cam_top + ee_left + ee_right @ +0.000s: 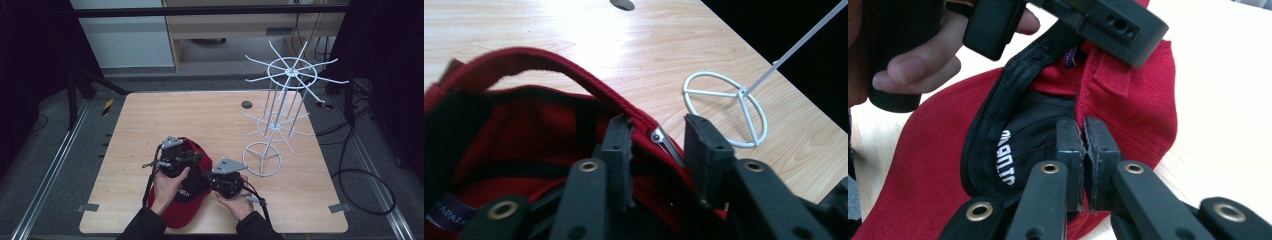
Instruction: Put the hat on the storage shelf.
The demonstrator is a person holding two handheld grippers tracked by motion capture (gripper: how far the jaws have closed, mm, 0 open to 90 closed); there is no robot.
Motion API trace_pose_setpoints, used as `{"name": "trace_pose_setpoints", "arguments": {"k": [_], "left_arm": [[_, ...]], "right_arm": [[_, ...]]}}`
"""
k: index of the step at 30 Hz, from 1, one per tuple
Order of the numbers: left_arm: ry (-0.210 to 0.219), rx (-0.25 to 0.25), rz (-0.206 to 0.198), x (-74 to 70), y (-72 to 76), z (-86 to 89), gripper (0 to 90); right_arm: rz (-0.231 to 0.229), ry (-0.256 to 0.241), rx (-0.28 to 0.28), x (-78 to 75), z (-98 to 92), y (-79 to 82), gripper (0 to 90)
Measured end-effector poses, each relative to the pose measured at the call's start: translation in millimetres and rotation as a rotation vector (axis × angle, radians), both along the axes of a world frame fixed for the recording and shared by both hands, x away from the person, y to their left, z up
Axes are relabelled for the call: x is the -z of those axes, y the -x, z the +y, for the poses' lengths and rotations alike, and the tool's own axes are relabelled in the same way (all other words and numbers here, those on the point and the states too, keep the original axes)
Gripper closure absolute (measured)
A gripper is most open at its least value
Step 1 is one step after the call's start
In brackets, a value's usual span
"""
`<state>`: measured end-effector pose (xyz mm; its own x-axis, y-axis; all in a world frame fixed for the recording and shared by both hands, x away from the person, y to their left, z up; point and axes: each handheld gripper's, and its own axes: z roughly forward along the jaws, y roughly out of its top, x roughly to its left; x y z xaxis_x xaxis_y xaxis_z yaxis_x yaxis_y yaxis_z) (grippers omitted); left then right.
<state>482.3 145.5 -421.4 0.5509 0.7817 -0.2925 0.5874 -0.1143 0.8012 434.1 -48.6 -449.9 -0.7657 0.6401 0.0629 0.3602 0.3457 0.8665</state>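
The red baseball cap (186, 200) lies upside down near the table's (150, 120) front edge. The right gripper (1083, 142) pinches its rim with jaws closed; its view shows white lettering inside. The left gripper (656, 145) straddles the back strap, jaws apart, beside the white wire rack (726, 107)

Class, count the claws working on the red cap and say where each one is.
2. The left claw straddles the red cap's rim, jaws apart. The right claw is pinched shut on the cap's edge, nearer the wire rack.

The red cap (182, 207) is partly hidden beneath both hands; its label print (1007, 158) reads cut off.
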Motion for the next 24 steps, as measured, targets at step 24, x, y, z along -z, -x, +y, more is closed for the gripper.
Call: {"name": "trace_pose_setpoints", "arguments": {"k": [24], "left_arm": [[0.046, 0.019, -0.132, -29.4, 12.4, 9.2, 80.2]], "right_arm": [[-0.039, -0.118, 0.044, -22.0, -37.0, 8.6, 60.2]]}}
